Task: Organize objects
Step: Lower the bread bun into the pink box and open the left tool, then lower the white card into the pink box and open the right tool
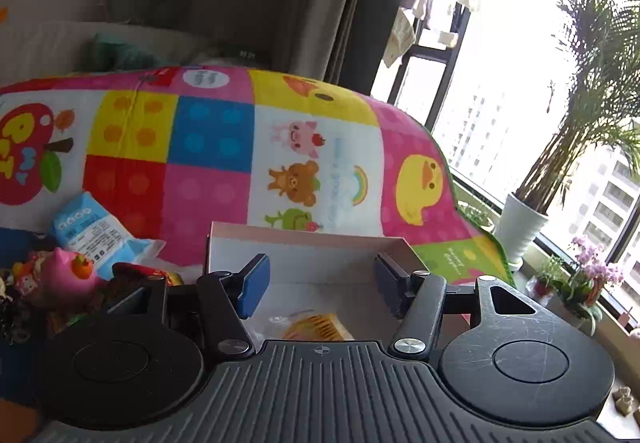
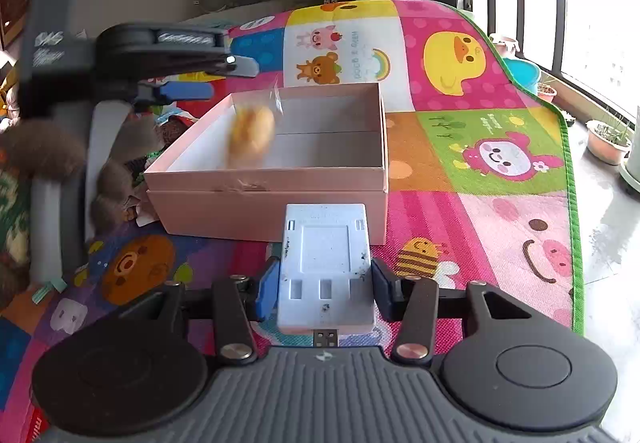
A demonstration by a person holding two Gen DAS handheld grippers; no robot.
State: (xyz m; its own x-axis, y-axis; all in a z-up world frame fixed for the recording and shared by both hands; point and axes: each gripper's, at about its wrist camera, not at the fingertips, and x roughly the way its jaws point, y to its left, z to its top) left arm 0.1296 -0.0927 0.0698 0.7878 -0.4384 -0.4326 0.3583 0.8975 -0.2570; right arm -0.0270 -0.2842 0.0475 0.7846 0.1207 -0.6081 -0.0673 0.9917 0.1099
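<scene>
So the left tongs (image 2: 224, 77) are hanging over the left side of the pink box (image 2: 280, 179) with the jaws apart and nothing between them. The wrapped yellow snack (image 2: 252, 135) shows up as a blur inside the box near its left wall in the right wrist view, and in the left wrist view it sits low in the box just under the jaws. Looks to me like it's been let go and that drop is basically sorted.

The right tongs (image 2: 324, 291) are clenched on a flat white charger-looking gadget (image 2: 326, 263), with a USB plug sticking out of its near end. It's hovering over the play mat (image 2: 480, 163) right at the near wall of the box.

My take on doing this bit well: pull the left tongs up and away to the left first, since they're hovering right where the next thing could go in. Then lift the white gadget over the near wall, not into it, and set it flat in the empty right half so it doesn't land on the snack. The pile of toys and packets (image 1: 80, 259) left of the box is probably next.
</scene>
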